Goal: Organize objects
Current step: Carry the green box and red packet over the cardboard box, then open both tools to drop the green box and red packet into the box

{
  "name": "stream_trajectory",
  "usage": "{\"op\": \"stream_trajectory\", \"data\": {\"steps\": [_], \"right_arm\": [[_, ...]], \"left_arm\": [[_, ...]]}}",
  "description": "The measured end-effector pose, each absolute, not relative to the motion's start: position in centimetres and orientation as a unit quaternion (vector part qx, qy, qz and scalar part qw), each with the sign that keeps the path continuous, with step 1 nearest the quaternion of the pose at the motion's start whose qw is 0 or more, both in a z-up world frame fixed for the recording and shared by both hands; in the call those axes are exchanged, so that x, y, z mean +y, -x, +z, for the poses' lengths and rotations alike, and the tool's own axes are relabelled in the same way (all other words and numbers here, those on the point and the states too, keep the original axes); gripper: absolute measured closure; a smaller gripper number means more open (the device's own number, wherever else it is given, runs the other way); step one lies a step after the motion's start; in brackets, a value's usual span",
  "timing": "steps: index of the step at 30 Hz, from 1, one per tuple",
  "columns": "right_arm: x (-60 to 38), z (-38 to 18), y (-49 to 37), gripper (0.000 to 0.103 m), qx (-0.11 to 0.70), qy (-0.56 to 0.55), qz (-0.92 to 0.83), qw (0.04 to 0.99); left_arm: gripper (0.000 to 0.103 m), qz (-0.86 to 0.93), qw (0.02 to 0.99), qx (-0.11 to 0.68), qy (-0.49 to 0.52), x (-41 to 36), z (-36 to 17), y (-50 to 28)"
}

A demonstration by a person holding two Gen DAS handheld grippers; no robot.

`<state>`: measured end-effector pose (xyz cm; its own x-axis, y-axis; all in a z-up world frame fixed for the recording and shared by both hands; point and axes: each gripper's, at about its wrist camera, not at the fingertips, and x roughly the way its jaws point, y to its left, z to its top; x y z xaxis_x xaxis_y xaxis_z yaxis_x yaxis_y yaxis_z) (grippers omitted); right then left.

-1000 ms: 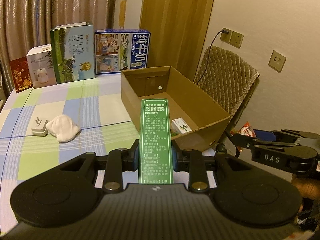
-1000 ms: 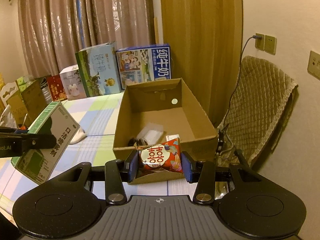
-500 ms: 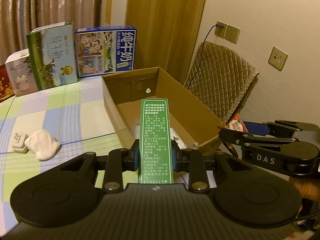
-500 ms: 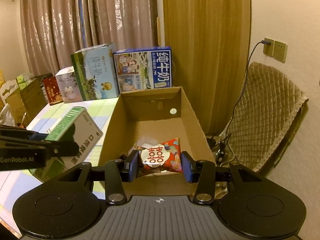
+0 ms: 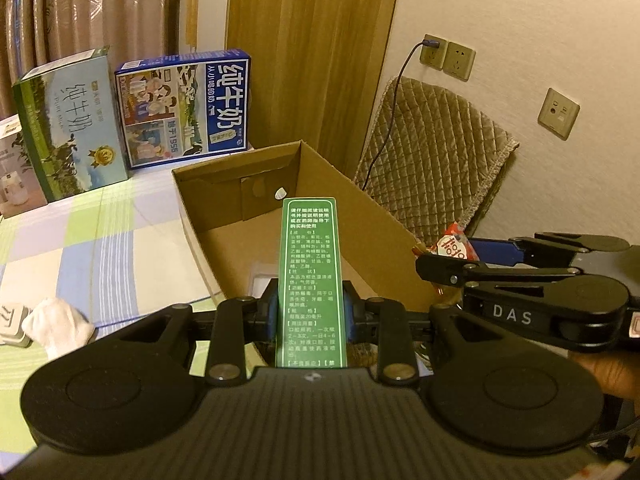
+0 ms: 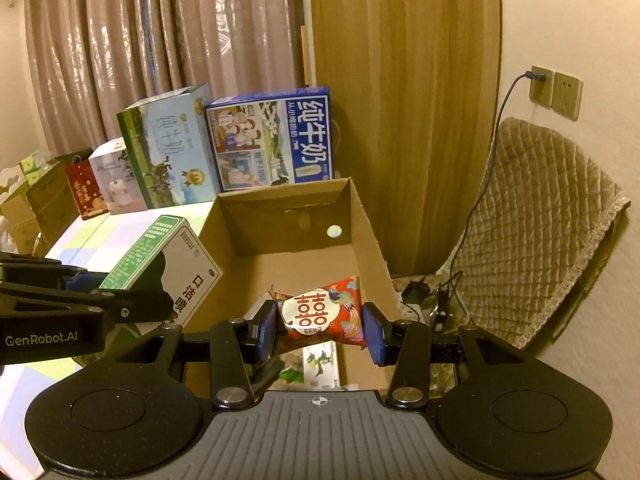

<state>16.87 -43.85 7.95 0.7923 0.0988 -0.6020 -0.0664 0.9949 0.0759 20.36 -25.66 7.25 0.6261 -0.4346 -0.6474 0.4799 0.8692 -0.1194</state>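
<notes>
The left gripper (image 5: 309, 314) has its jaws clenched on the narrow sides of a green medicine box (image 5: 310, 280), held lengthwise so its printed green face looks up at the camera, and it hangs over the near end of the open cardboard box (image 5: 384, 216), likely so it can drop straight in; the right gripper (image 6: 320, 332) has its jaws pinched on a red snack packet (image 6: 320, 314), which crumples slightly between the blue pads and is also poised above the carton's interior; from the right wrist view the medicine box shows a white broad face with dark characters beside its green edge; inside the carton lie a small white-and-green pack (image 6: 320, 364) and a clear wrapper, so the sorting seems partly done; the carton sits on a checked table (image 5: 100, 248) where a white cloth (image 5: 56, 326) and a white plug (image 5: 10, 322) lie, probably awaiting collection; two milk cartons (image 5: 184, 108) stand behind.
</notes>
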Motion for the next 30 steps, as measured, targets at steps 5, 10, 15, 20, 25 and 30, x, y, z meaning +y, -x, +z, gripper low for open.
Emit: {"op": "stream_trajectory", "data": {"steps": [5,10,15,20,25,30], "right_arm": [[-44.5,7.6,-18.0,0.061,0.323,-0.030,0.037,0.945],[-45.0,6.9,-18.7,0.061,0.330,-0.036,0.031,0.943],[-45.2,6.4,-19.0,0.061,0.336,-0.044,0.035,0.940],[-44.6,6.3,-19.4,0.060,0.336,-0.055,0.044,0.939],[-44.2,6.6,-20.2,0.023,0.320,-0.096,0.066,0.940],[-44.4,7.1,-19.4,0.017,0.304,-0.117,0.058,0.944]], "left_arm": [[0.078,-0.258,0.900,0.350,-0.034,-26.3,6.9,-21.8],[0.078,-0.260,0.899,0.349,-0.040,-27.3,6.3,-23.4],[0.066,-0.258,0.903,0.343,-0.032,-27.0,5.7,-24.9],[0.064,-0.248,0.907,0.340,-0.026,-25.4,6.0,-25.1],[0.060,-0.236,0.911,0.337,-0.013,-23.2,6.3,-24.8],[0.050,-0.223,0.913,0.340,-0.002,-21.0,6.3,-24.0]]}}
